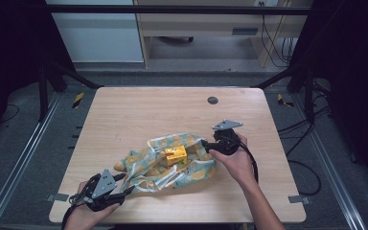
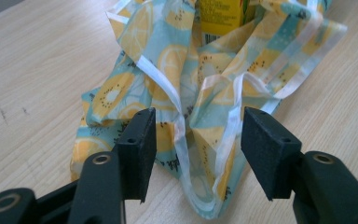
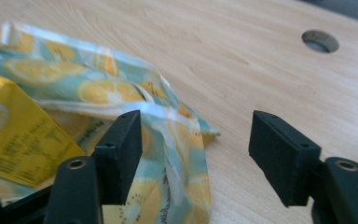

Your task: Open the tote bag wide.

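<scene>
A teal cloth bag point(image 1: 143, 160) printed with lemon and kiwi slices lies crumpled on the wooden table point(image 1: 139, 110). A yellow carton point(image 1: 176, 155) sits in its opening. My left gripper point(image 1: 127, 184) is at the bag's near left corner. In the left gripper view point(image 2: 198, 140) it is open, and a white-edged fold of the bag point(image 2: 168, 60) lies between the jaws without touching the pads, the carton point(image 2: 219, 16) beyond. My right gripper point(image 1: 210, 143) hovers at the bag's right end. It is open point(image 3: 196, 144) above the bag's rim point(image 3: 98, 88), with the carton point(image 3: 18, 140) at its left.
A round cable hole point(image 1: 212, 100) sits in the table's far right part, also seen past the right gripper's jaws point(image 3: 320, 40). Bare wood surrounds the bag on all sides. Black frame posts and cables stand off the table's edges.
</scene>
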Action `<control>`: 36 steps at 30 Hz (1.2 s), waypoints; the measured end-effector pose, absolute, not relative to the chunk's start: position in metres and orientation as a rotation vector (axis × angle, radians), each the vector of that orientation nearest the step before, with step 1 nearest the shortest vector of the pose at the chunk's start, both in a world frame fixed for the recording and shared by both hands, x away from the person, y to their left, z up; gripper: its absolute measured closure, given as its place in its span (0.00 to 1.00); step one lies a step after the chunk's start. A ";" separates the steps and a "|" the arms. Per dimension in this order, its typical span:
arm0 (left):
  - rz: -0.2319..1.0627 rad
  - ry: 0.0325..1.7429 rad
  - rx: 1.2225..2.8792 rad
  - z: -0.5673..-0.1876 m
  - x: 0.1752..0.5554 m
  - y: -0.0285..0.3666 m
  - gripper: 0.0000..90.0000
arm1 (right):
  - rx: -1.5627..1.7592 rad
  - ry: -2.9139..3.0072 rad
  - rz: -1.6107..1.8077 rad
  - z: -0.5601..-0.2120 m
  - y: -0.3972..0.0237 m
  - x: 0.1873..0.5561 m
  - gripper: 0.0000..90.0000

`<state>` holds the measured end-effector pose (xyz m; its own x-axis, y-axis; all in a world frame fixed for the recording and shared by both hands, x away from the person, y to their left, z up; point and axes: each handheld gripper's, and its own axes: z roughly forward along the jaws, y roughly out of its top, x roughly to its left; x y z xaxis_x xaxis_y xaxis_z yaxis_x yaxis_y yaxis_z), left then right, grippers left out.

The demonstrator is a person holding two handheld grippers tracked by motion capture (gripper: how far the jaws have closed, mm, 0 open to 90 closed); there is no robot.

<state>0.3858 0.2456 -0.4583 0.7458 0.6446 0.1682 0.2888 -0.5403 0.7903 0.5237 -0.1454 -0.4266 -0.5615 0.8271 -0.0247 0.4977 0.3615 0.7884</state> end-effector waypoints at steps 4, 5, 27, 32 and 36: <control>0.586 0.699 2.117 -0.452 0.383 0.244 0.47 | 1.135 2.198 1.090 -0.415 -0.147 0.519 0.34; 0.592 0.699 2.109 -0.449 0.382 0.245 0.47 | 1.129 2.194 1.100 -0.412 -0.148 0.517 0.34; 0.566 0.761 2.204 -0.440 0.451 0.196 0.38 | 0.952 2.369 1.092 -0.440 -0.127 0.447 0.26; 0.580 0.752 2.218 -0.443 0.461 0.187 0.43 | 0.923 2.395 1.077 -0.450 -0.118 0.448 0.20; 0.584 0.683 2.274 -0.445 0.470 0.178 0.65 | 0.944 2.428 1.052 -0.460 -0.112 0.453 0.27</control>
